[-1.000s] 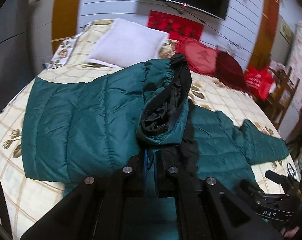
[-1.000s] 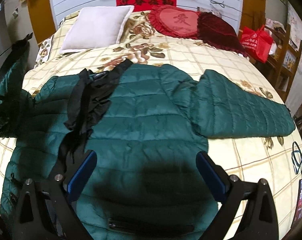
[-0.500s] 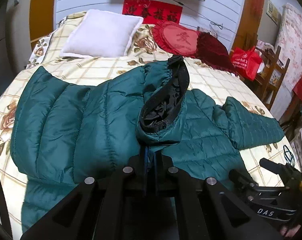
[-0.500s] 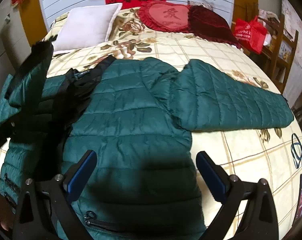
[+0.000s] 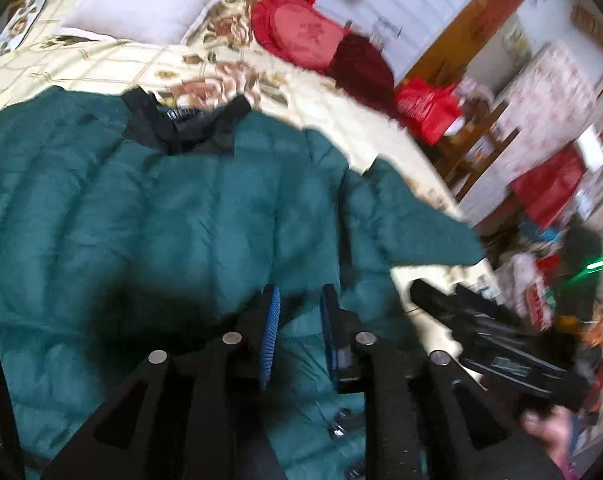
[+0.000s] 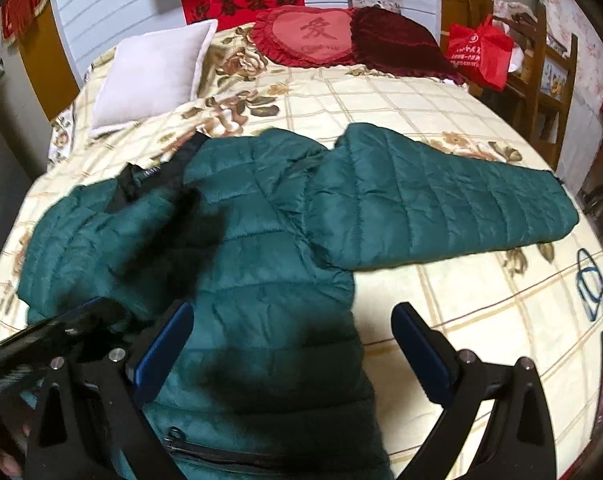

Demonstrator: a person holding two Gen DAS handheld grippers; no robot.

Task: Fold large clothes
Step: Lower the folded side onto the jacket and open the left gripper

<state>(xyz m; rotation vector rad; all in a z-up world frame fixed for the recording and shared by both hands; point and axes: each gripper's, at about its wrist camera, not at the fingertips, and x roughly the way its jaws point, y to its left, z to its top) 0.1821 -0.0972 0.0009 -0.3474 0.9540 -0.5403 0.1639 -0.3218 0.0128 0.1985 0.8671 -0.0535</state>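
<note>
Left claw point(image 5: 297, 312): at the bottom centre of the left view, we see its blue pads a small gap apart, holding nothing, above the jacket.
Jacket point(image 6: 261, 248): we see the green quilted jacket flat on the bed point(image 6: 381, 104), filling the centre of the right view, one sleeve point(image 6: 441, 204) stretched to the right.
Right claw point(image 6: 291, 344): at the bottom of the right view, spread wide and empty, over the jacket's lower edge.
Pillow point(image 6: 153, 76): upper left, white.

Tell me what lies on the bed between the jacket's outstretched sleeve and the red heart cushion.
Only bare floral bedspread lies between the sleeve and the heart cushion, as the right wrist view shows.
</note>
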